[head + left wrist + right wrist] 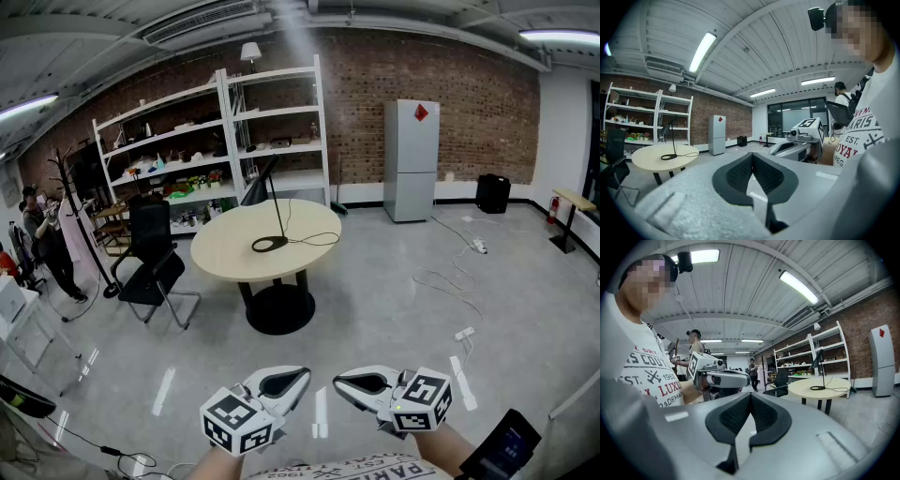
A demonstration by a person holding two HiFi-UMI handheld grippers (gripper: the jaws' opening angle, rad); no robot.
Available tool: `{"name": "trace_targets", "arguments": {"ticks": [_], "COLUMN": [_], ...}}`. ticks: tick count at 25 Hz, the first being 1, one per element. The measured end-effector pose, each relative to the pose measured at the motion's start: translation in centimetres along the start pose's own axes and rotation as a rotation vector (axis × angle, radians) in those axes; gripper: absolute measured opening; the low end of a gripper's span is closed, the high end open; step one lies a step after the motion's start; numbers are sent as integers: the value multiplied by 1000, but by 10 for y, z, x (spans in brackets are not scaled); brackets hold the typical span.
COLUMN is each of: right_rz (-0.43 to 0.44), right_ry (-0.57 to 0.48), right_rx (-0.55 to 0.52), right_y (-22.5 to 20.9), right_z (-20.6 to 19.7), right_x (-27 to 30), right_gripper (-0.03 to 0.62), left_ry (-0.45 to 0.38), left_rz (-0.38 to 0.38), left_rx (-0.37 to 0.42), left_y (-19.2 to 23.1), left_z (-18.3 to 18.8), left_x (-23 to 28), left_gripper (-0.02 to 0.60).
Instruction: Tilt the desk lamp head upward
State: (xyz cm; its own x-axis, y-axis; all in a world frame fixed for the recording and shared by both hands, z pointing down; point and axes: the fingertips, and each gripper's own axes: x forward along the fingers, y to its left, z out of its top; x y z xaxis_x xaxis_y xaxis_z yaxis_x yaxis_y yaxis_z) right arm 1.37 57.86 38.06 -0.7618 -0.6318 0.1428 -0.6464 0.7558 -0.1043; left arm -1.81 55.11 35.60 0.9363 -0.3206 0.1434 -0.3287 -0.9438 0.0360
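Black chair [150, 258] flanks table [225, 251] with lamp [256, 190]; left tongs [298, 379], right tongs [345, 382] clenched empty.

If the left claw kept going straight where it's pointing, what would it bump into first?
The left claw would most likely meet the right claw, whose tip sits just right of its line. It might slip past; then only floor shows ahead. The lamp table stands to the left.

The left tongs [296, 377] and the right tongs [343, 383] hang low before the body, nearly level, tips turned toward each other, both closed on nothing.
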Motion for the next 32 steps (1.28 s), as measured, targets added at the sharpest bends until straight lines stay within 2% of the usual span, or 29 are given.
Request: {"name": "trace_targets", "arguments": {"ticks": [11, 20, 28, 32], "right_rz": [-11, 20, 51, 51], "right_ry": [2, 1, 1, 23], "right_rx": [23, 70, 116, 137], "right_y": [-3, -2, -19, -39], "right_z": [-18, -29, -41, -50], "right_x": [-5, 1, 24, 49], "right_gripper": [5, 6, 6, 6], "left_ry": [19, 44, 59, 55], "left_rz": [-1, 1, -5, -10], "left_rx": [-27, -53, -90, -109], "left_y": [0, 2, 22, 53], "left_z": [-18, -31, -51, -60], "left_x": [5, 2, 14, 20], "left_gripper": [2, 2, 2, 2]}}
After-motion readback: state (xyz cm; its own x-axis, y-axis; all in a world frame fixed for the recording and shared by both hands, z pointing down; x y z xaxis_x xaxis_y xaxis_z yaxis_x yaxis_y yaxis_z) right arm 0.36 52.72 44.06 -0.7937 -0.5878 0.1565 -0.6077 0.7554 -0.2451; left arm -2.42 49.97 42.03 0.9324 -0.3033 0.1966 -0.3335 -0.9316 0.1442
